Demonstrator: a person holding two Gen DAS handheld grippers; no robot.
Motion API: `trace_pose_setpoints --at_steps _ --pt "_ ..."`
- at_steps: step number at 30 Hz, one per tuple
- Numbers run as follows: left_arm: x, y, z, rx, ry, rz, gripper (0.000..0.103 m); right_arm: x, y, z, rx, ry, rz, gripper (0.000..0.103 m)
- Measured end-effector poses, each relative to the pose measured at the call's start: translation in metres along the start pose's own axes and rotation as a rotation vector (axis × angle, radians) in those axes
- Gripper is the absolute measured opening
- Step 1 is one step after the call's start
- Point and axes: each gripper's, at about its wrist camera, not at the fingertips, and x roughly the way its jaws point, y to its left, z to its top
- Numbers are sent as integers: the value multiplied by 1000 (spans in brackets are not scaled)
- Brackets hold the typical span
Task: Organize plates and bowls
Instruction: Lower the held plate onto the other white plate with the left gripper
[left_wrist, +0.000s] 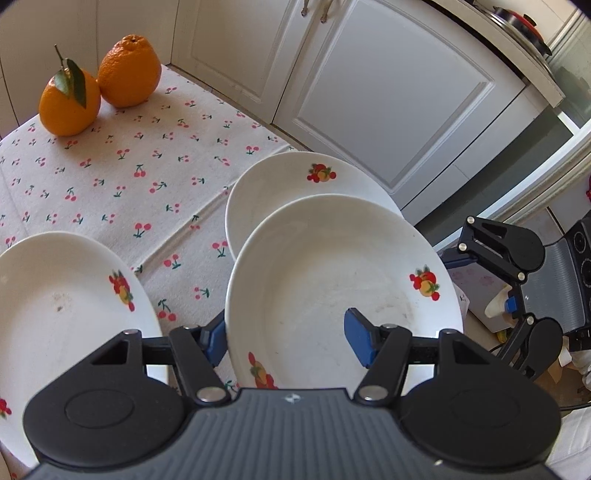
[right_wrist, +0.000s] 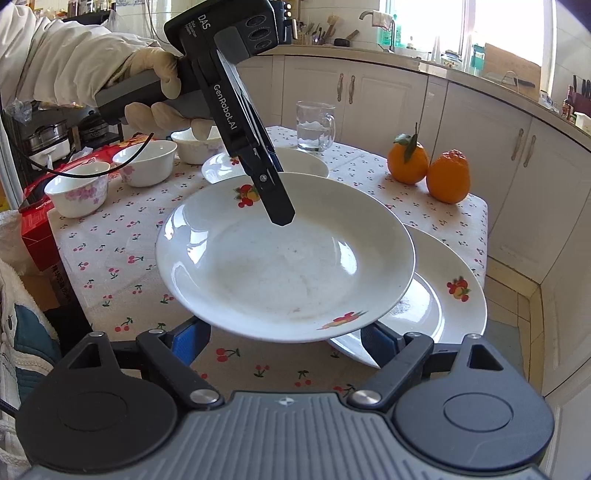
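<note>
White plate (right_wrist: 284, 254) hangs pinched by left gripper (left_wrist: 284, 341), above another plate (right_wrist: 454, 295).

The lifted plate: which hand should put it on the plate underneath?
Left. The left gripper seems to grip the lifted plate by its rim, right above the lower plate. The right gripper is open and holds nothing.

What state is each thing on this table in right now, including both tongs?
White fruit-print ceramic plate: raised, empty, partly overlapping another plate.
Second white fruit-print plate: lying flat, empty.
Left tongs: clamped on the raised plate's rim.
Right tongs: open, empty.
Clear glass mug: upright, partly filled with water.
White floral bowls: upright.
</note>
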Motion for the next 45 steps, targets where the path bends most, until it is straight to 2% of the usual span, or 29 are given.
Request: trace_pose_setpoints --at_steps 15,32,37,45 --pt "37 -8 45 85 9 -15 63 -9 -32 -13 107 -7 -62 91" --pt "65 -7 61 128 33 -1 63 -10 -39 -10 184 8 -109 91" --pt "68 -9 64 129 38 -5 70 -10 -40 -13 209 21 -122 91" --pt "72 -15 72 146 65 36 71 -15 -40 -16 231 9 -137 92"
